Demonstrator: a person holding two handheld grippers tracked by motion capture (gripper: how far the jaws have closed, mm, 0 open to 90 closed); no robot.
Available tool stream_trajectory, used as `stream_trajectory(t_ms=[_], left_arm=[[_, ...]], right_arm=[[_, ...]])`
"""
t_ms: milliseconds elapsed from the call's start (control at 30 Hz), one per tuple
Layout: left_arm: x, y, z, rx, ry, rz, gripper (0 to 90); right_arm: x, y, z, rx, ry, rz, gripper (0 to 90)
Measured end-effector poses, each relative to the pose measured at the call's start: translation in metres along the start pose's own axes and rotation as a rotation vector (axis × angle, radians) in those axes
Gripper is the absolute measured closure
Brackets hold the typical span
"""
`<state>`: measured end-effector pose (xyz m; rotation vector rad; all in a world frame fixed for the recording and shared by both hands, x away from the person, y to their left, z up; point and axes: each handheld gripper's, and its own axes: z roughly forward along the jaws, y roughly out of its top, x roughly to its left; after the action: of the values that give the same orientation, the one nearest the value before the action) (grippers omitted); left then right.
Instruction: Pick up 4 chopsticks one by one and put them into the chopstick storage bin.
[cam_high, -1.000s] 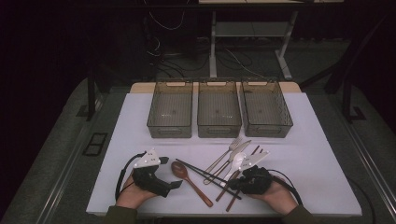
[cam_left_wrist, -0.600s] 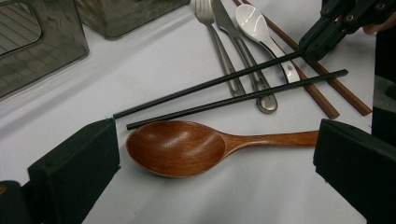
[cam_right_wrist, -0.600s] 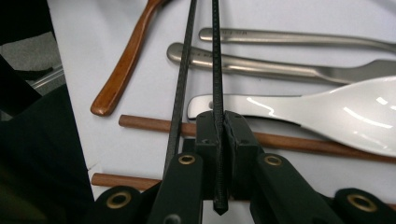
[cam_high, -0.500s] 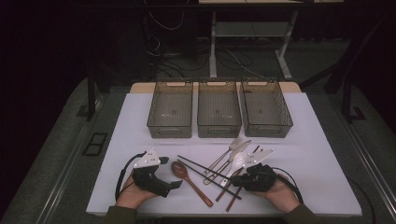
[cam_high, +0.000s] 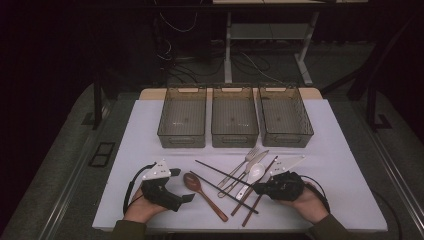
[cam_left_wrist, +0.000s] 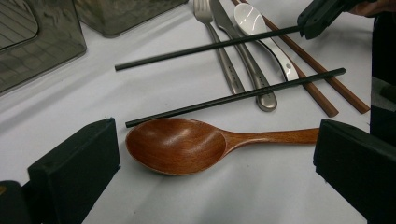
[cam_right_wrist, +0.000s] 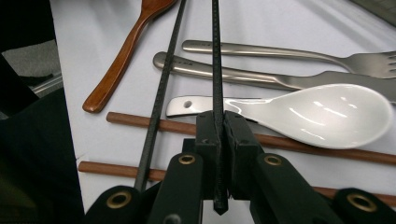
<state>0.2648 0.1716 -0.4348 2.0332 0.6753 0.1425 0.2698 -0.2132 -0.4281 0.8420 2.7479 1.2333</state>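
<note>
My right gripper (cam_high: 261, 189) (cam_right_wrist: 218, 128) is shut on one end of a black chopstick (cam_high: 225, 174) (cam_right_wrist: 215, 56), which points away to the left over the cutlery pile. A second black chopstick (cam_high: 225, 192) (cam_right_wrist: 161, 107) lies on the white table beside it. My left gripper (cam_high: 182, 185) (cam_left_wrist: 215, 140) stands open near the front left. The bowl of a wooden spoon (cam_high: 197, 185) (cam_left_wrist: 177, 144) lies on the table between its jaws, untouched. In the left gripper view the right gripper (cam_left_wrist: 322, 16) holds the black chopstick (cam_left_wrist: 205, 46) at the top right.
Three clear empty bins (cam_high: 182, 137) (cam_high: 234, 137) (cam_high: 285, 136) stand in a row at the back. A white spoon (cam_high: 256, 172) (cam_right_wrist: 303, 114), a steel fork (cam_high: 245, 162), a knife (cam_high: 250, 167) and two brown chopsticks (cam_high: 252, 207) (cam_right_wrist: 140, 122) lie mid-table.
My right gripper has shifted a little to the right and slightly up, drawing the black chopstick with it. The left gripper has stayed put.
</note>
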Motion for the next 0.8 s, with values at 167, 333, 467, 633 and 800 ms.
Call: stream_trajectory(t_ms=[167, 333, 467, 633, 800], left_arm=[[0.0, 0.0, 0.0, 0.005, 0.001, 0.003, 0.0], [0.0, 0.0, 0.001, 0.008, 0.002, 0.003, 0.0], [0.0, -0.001, 0.001, 0.008, 0.0, 0.001, 0.0], [0.0, -0.001, 0.002, 0.007, -0.002, 0.001, 0.0], [0.0, -0.001, 0.002, 0.008, -0.003, 0.003, 0.0]], right_arm=[[-0.006, -0.002, -0.008, -0.019, 0.0, 0.003, 84.9], [-0.011, -0.004, -0.015, -0.035, -0.005, 0.012, 84.8], [-0.014, -0.005, -0.019, -0.045, -0.007, 0.015, 84.8], [-0.017, -0.006, -0.022, -0.051, -0.009, 0.018, 84.8], [-0.019, -0.004, -0.025, -0.075, -0.017, 0.02, 84.8]])
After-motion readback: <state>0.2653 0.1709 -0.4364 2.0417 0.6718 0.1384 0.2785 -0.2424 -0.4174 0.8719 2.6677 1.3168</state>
